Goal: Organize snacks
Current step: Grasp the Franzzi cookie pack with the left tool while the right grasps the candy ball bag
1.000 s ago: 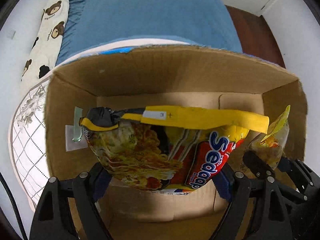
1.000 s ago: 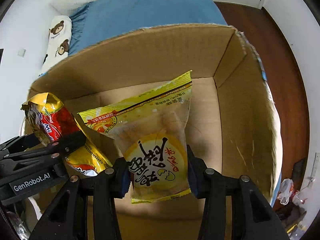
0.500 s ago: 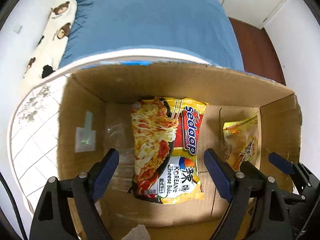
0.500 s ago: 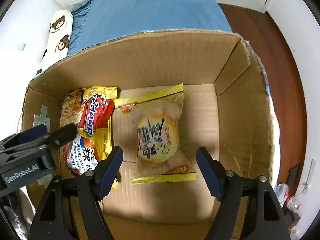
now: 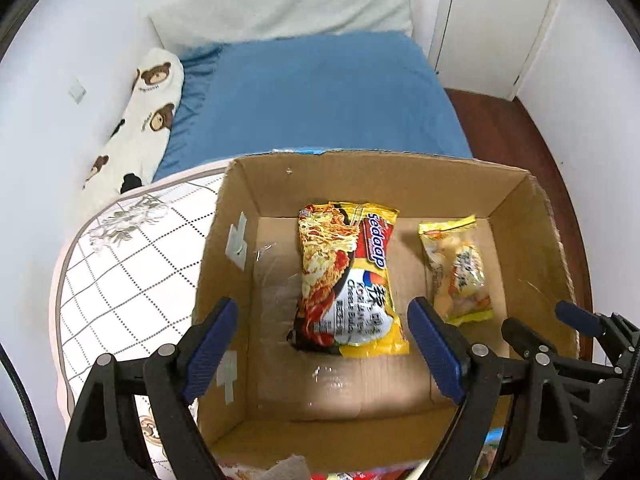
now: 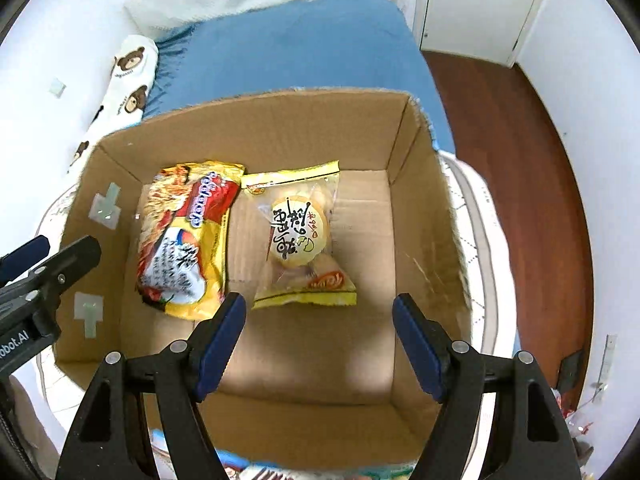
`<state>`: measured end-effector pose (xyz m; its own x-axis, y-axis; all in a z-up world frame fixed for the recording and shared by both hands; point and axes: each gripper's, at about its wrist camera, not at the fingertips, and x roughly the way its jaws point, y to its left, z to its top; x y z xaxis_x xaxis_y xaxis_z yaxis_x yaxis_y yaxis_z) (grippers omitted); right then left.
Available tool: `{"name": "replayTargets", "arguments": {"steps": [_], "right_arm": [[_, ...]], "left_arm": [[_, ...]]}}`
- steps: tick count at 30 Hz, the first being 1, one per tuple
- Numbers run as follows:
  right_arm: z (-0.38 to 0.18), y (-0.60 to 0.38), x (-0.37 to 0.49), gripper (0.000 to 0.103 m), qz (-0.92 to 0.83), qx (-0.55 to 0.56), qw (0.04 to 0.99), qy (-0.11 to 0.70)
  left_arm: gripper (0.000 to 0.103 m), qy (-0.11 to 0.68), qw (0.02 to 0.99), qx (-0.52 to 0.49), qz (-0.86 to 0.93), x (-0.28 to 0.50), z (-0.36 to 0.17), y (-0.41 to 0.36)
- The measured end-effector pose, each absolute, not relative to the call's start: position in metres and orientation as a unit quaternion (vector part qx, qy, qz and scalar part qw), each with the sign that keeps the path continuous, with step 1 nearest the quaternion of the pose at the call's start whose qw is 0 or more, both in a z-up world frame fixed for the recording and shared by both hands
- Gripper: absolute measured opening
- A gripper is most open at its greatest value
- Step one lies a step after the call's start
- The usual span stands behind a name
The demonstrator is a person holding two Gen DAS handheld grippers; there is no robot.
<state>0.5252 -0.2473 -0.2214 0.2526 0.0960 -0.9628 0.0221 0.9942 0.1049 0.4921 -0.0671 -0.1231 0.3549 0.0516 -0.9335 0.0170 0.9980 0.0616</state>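
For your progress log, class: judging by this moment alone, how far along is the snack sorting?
Done: the noodle packet and the cake packet lie flat, side by side, on the floor of the cardboard box. In hand: nothing; the left gripper and right gripper are both open above it. Left: more wrappers show below the box's near edge, probably next.

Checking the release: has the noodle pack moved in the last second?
Yes. The noodle pack dropped from the left gripper onto the box floor.
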Motion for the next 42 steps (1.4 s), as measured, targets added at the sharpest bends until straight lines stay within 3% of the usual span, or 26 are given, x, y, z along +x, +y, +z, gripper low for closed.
{"name": "replayTargets", "arguments": {"steps": [15, 16, 17, 20, 30, 42], "right_arm": [[-0.123, -0.238, 0.431, 0.079, 0.031, 0.056, 0.844, 0.533], [-0.119, -0.239, 0.422, 0.082, 0.034, 0.06, 0.844, 0.532], [-0.118, -0.238, 0.416, 0.091, 0.036, 0.064, 0.843, 0.533], [-0.12, -0.24, 0.393, 0.094, 0.041, 0.077, 0.838, 0.538], [-0.209, -0.281, 0.33, 0.094, -0.001, 0.148, 0.774, 0.615], [-0.304, -0.355, 0.311, 0.09, -0.051, 0.217, 0.71, 0.668]], "left_arm": [[0.087, 0.511, 0.86, 0.001, -0.005, 0.402, -0.053, -0.058], [0.087, 0.512, 0.859, -0.003, -0.005, 0.395, -0.052, -0.056], [0.087, 0.514, 0.858, -0.007, -0.006, 0.387, -0.051, -0.054], [0.087, 0.521, 0.853, -0.008, -0.007, 0.364, -0.057, -0.052], [0.087, 0.63, 0.77, 0.088, -0.057, 0.303, -0.168, -0.096], [0.087, 0.71, 0.672, 0.143, -0.152, 0.343, -0.262, -0.197]]}}
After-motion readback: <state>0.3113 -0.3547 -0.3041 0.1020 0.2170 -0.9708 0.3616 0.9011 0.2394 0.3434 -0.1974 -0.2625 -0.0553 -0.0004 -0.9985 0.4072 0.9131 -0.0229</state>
